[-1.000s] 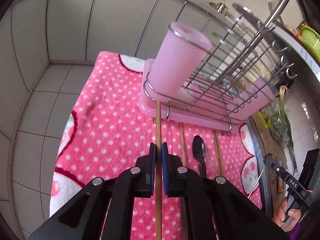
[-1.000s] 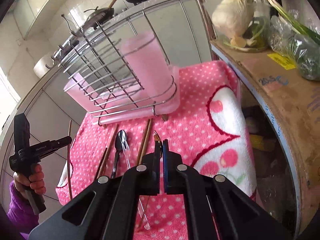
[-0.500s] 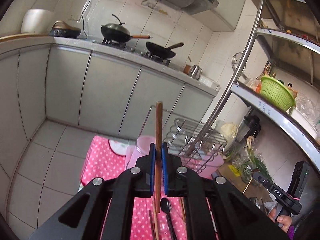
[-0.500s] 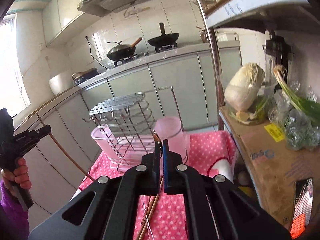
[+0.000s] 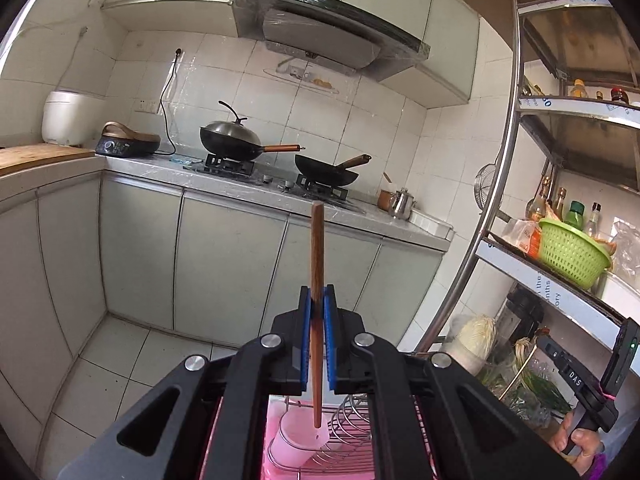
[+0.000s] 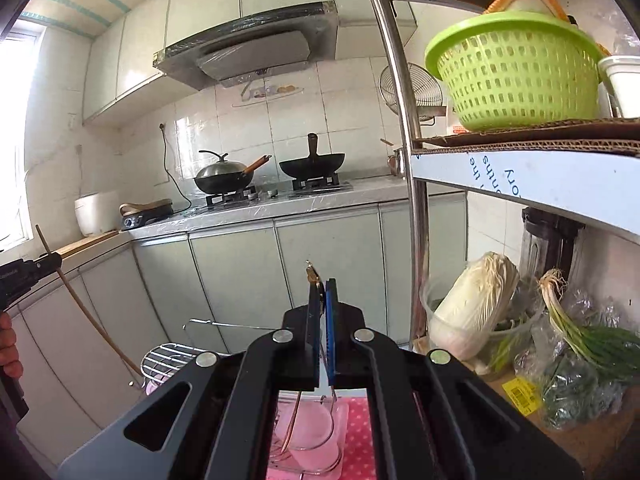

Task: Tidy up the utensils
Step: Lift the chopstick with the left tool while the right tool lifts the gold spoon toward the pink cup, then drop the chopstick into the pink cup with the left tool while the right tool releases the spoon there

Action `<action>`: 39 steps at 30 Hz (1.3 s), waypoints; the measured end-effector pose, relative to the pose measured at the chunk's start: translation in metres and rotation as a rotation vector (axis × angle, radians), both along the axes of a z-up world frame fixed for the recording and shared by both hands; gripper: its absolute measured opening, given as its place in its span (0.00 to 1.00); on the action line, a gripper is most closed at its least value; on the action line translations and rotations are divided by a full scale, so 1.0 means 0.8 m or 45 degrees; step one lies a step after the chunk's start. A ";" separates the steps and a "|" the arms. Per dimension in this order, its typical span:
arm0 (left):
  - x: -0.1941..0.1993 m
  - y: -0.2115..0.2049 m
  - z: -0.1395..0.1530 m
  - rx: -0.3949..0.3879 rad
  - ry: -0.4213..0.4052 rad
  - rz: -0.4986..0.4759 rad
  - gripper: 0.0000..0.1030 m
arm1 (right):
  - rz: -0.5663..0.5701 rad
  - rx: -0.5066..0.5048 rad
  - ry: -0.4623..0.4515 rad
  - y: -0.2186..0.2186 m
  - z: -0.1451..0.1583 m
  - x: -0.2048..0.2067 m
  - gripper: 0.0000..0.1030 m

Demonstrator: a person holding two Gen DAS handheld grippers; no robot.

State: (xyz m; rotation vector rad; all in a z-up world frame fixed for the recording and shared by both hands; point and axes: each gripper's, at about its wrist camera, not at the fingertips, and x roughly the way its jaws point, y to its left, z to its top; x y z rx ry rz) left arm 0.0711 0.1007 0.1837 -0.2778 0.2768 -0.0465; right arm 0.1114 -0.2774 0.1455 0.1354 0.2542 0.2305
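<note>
Comparing with a second ago, view by view.

Left wrist, change: left gripper [image 5: 316,320] has risen off the pink dotted towel; pads clamp a wooden chopstick [image 5: 317,264], now upright.
Left wrist, target: pink utensil cup [image 5: 298,436] in the wire dish rack [image 5: 344,440], directly beneath the lower tip.
Right wrist, change: right gripper [image 6: 322,312] lifted too; jaws pinched narrow on a thin gold-tipped utensil [image 6: 313,276], kind unclear.
Right wrist, room: pink cup [image 6: 312,436] near and below; steel shelf post [image 6: 416,240] just right.
Meaning: both pieces airborne, ready to lower.
</note>
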 end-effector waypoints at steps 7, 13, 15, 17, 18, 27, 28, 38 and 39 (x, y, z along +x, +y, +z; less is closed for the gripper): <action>0.053 -0.013 -0.068 0.050 0.187 -0.023 0.05 | -0.028 -0.078 0.026 0.021 -0.030 0.048 0.03; 0.082 -0.015 -0.122 0.026 0.351 -0.062 0.05 | 0.048 -0.090 0.227 0.034 -0.083 0.073 0.03; 0.089 -0.015 -0.134 0.017 0.383 -0.065 0.05 | 0.064 -0.078 0.285 0.034 -0.098 0.077 0.03; 0.096 -0.015 -0.144 0.006 0.411 -0.063 0.05 | 0.072 -0.057 0.334 0.032 -0.111 0.082 0.03; 0.099 -0.015 -0.149 0.006 0.421 -0.062 0.05 | 0.075 -0.046 0.362 0.031 -0.117 0.085 0.03; 0.110 -0.010 -0.171 -0.018 0.490 -0.003 0.23 | 0.115 -0.007 0.503 0.032 -0.148 0.089 0.21; 0.107 -0.008 -0.170 -0.027 0.485 -0.001 0.27 | 0.116 -0.002 0.503 0.031 -0.148 0.086 0.28; 0.051 0.010 -0.159 -0.055 0.423 0.014 0.34 | 0.065 0.051 0.444 -0.003 -0.140 0.021 0.44; 0.044 0.009 -0.161 -0.051 0.426 0.010 0.34 | 0.062 0.048 0.443 -0.005 -0.143 0.012 0.44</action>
